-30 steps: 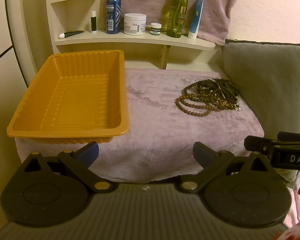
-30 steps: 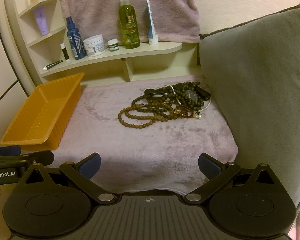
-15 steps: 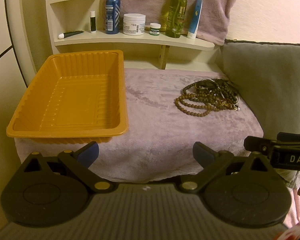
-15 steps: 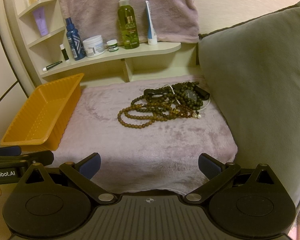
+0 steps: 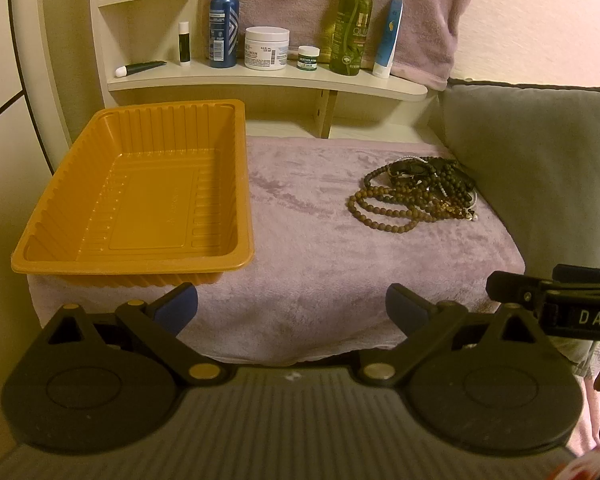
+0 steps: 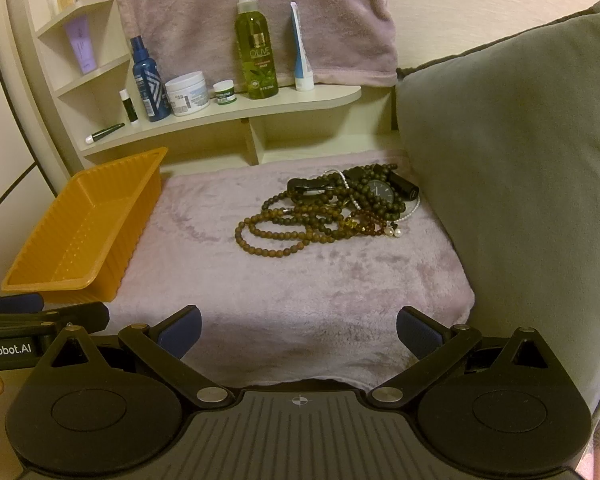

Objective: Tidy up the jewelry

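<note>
A tangled pile of jewelry lies on the mauve fleece cover near its back right: brown bead necklaces, a dark watch, pearls. It also shows in the left wrist view. An empty orange plastic tray sits on the left of the cover, also in the right wrist view. My left gripper is open and empty at the cover's front edge. My right gripper is open and empty, in front of the pile and well short of it.
A grey cushion stands against the right side of the cover. A cream shelf behind holds bottles, jars and tubes. A mauve towel hangs on the wall above it.
Both grippers have barely moved. The right wrist view has shifted very slightly forward. Nothing was picked up or let go.
</note>
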Tool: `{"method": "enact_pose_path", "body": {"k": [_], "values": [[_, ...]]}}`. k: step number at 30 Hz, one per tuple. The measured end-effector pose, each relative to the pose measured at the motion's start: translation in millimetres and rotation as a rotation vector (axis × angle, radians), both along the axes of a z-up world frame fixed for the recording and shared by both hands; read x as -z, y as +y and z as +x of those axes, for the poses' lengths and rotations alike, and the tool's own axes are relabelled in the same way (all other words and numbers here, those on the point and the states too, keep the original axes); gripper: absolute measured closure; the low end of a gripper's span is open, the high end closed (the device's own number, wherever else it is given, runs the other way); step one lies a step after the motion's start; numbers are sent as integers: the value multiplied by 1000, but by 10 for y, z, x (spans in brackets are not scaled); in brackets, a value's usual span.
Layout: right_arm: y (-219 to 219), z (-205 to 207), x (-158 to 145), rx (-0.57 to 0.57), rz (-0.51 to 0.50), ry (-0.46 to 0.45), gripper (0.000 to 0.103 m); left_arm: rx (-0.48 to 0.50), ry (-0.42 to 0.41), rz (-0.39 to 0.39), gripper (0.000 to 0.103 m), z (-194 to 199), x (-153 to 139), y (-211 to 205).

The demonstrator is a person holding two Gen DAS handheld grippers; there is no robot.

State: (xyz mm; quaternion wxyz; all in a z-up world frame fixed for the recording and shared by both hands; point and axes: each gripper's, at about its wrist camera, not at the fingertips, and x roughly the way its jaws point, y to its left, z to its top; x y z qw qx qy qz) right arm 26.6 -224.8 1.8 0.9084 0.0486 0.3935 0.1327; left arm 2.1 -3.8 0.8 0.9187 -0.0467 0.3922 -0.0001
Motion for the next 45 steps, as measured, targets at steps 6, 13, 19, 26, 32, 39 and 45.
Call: {"method": "enact_pose_path", "body": {"k": [6, 13, 19, 26, 32, 39, 45], "values": [[-3, 1, 0, 0, 0, 1, 0, 0, 0, 0, 3, -2, -2, -3], [-9, 3, -3, 0, 1, 0, 0, 0, 0, -1, 3, 1, -2, 1], [-10, 4, -4, -1, 1, 0, 0, 0, 1, -1, 3, 1, -2, 2], [-9, 6, -2, -1, 1, 0, 0, 0, 1, -2, 3, 1, -1, 7], [-11, 2, -10, 0, 1, -1, 0, 0, 0, -1, 3, 1, -2, 7], [40, -3, 16, 1, 4, -3, 0, -2, -2, -3, 3, -1, -6, 11], [-14, 7, -53, 5, 10, -20, 0, -43, -41, -18, 3, -3, -103, 83]]}}
